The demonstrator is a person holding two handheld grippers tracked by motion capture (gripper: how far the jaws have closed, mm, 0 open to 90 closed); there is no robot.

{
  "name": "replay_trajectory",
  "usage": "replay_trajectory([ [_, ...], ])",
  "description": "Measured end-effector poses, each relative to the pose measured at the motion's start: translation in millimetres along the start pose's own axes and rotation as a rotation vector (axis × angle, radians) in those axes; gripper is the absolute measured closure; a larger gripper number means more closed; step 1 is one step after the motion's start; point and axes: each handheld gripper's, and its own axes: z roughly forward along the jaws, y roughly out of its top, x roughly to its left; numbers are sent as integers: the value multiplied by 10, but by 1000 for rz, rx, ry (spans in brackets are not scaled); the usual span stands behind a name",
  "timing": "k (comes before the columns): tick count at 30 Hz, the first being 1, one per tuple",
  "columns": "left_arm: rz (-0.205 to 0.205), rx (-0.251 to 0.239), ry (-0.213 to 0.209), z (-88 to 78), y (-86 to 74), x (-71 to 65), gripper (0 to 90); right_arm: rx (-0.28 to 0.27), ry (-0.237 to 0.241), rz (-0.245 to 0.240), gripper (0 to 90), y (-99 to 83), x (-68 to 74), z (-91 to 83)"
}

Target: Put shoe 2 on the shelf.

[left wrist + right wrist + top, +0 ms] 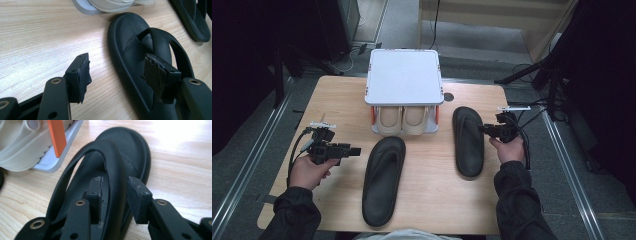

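Both grippers are parted right now, and going left to right, the left gripper (353, 150) hangs over bare wood at the left of the table (432, 200), jaws spread wide with nothing between them, pointing across toward the left flip-flop (384, 180). In the left gripper view that black flip-flop (130, 60) lies just beside the right-hand jaw, not gripped, its thong strap arching up clear of the pads. It rests flat, sole down, near the front edge of the table. Moving to the middle, a white two-tier shoe rack (404, 75) stands at the back, and a pair of beige shoes (402, 120) already sits side by side on its lower shelf under the flat white top. Further right lies the right flip-flop (468, 141), also flat on the wood, just beside the rack. The right gripper (484, 129) is at its outer edge, and the right gripper view shows the strap (115, 180) running between the two jaws, with a gap on the right side, so the pads look loosened rather than squeezing it. By the look of things, the beige pair is stowed and both black flip-flops are left to go, the top of the rack being the likely free place for them.
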Motion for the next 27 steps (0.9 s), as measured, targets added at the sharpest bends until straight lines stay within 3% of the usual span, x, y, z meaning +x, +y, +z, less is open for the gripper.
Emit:
replay_trajectory([
  [8, 10, 3, 7, -10, -25, -12, 382, 54, -20, -6, 665, -11, -4, 186],
  [14, 10, -33, 26, -68, -41, -13, 388, 64, -32, -4, 665, -2, 3, 244],
  [27, 3, -13, 27, -52, -75, -5, 386, 79, -27, 22, 721, 35, -34, 282],
])
